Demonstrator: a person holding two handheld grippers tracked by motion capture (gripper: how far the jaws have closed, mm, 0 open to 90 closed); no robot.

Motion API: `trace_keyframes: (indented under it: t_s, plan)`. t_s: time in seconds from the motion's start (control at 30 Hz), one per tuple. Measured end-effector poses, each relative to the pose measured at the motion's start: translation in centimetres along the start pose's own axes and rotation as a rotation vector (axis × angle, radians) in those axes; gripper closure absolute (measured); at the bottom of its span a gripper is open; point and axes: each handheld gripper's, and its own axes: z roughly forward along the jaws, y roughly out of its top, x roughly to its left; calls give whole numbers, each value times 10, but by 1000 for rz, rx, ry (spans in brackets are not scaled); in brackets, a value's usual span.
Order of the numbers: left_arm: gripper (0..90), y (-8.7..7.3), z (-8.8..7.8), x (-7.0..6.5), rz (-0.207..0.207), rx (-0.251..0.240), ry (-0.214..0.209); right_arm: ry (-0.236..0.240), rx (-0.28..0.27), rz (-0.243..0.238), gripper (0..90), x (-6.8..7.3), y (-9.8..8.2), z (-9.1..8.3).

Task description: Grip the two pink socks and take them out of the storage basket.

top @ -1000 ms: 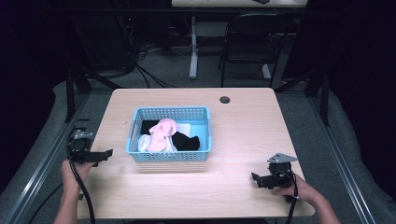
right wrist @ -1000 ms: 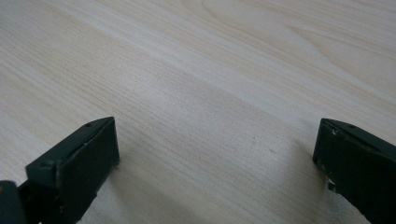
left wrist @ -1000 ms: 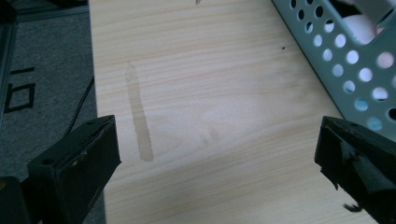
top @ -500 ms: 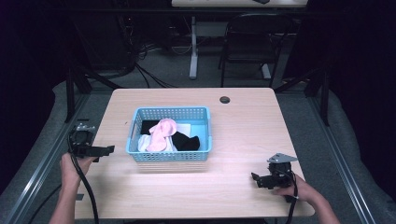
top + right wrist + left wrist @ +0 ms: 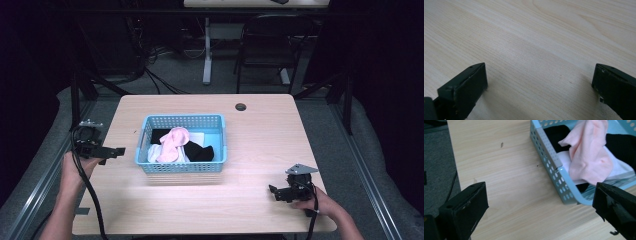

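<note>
Table (image 5: 260, 135) edges are all visible in the high view: the wooden top is a rectangle with rounded corners, and one small dark round hole (image 5: 241, 106) sits near its far edge. One light blue perforated basket (image 5: 181, 167) stands left of the middle, well apart from every edge. Wide bare wood lies to its right and in front of it; on its left the strip of free wood is narrower.

Inside the basket I count one pink cloth (image 5: 172, 144) on top, draped over one white piece (image 5: 621, 168), with black cloth (image 5: 200, 151) beside and under them. How many black pieces there are, I cannot tell.

Two grippers are present, one in each hand. The left gripper (image 5: 114, 150) hovers at the left edge of the table, pointing toward the basket; in the left gripper view its jaws stand wide apart with nothing between them, and the near corner of the basket lies just before the right jaw. The right gripper (image 5: 274, 191) is low over the near right part of the table, well apart from the basket; its jaws are also spread wide over bare wood, holding nothing.
</note>
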Motion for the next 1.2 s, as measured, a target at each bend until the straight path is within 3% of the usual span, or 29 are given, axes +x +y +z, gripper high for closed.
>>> trace_keyframes:
  t_s: [0.2,0.63,0.93,1.2]
  plan:
    - [0,18,5,-16,28,20,-35,-1,-5,0,0,0,0,0]
    - [0,50,27,-50,130,68,-88,-3,-3,-1,0,0,0,0]
    - [0,63,50,-68,181,120,-124,0,0,0,0,0,0,0]
    - [0,77,72,-85,219,198,-156,0,1,1,0,0,0,0]
